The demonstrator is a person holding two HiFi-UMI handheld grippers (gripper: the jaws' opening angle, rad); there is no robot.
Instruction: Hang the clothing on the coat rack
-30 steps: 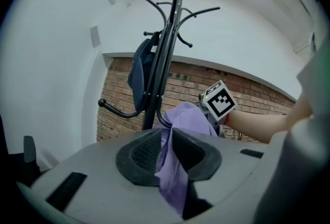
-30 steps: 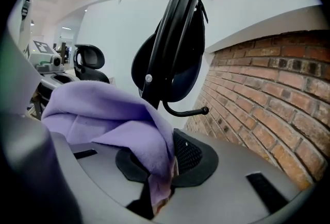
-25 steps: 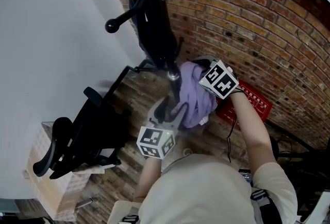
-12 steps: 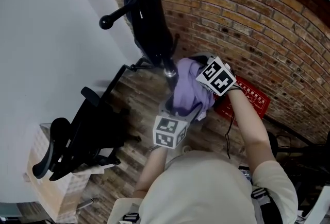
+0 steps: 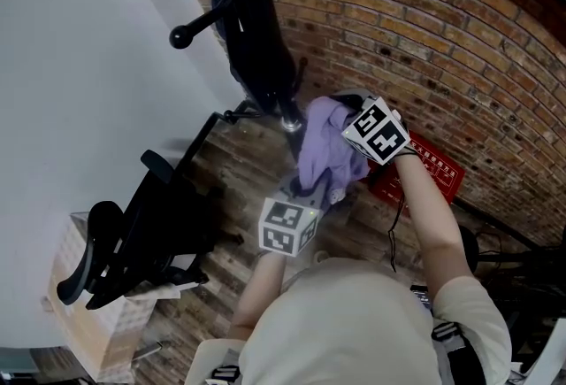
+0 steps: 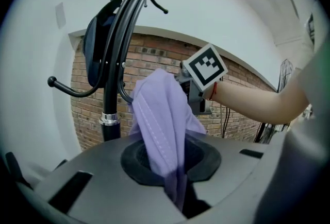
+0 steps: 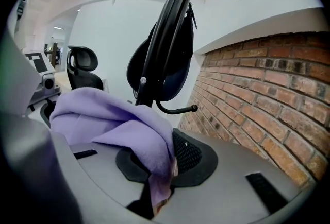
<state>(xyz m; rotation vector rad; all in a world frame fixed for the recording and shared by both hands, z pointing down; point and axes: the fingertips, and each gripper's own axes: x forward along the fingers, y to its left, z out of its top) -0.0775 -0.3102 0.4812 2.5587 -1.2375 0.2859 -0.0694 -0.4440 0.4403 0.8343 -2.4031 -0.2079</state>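
We have the purple clothing (image 5: 329, 149) gathered up beside the coat rack (image 6: 110, 109), not yet on a hook.

The clothing hangs in the air, bunched between our two grippers and close to the rack's pole, below its arms. The right gripper (image 7: 165, 164) has its fingers pinched on one fold. The left gripper (image 6: 172, 161) has just been closing its fingers, and they now clamp a lower fold. A black bag (image 6: 95, 48) already hangs on the rack. Next, we judge, comes lifting the clothing to a free hook (image 5: 181, 40) and draping it there before either grip lets go.
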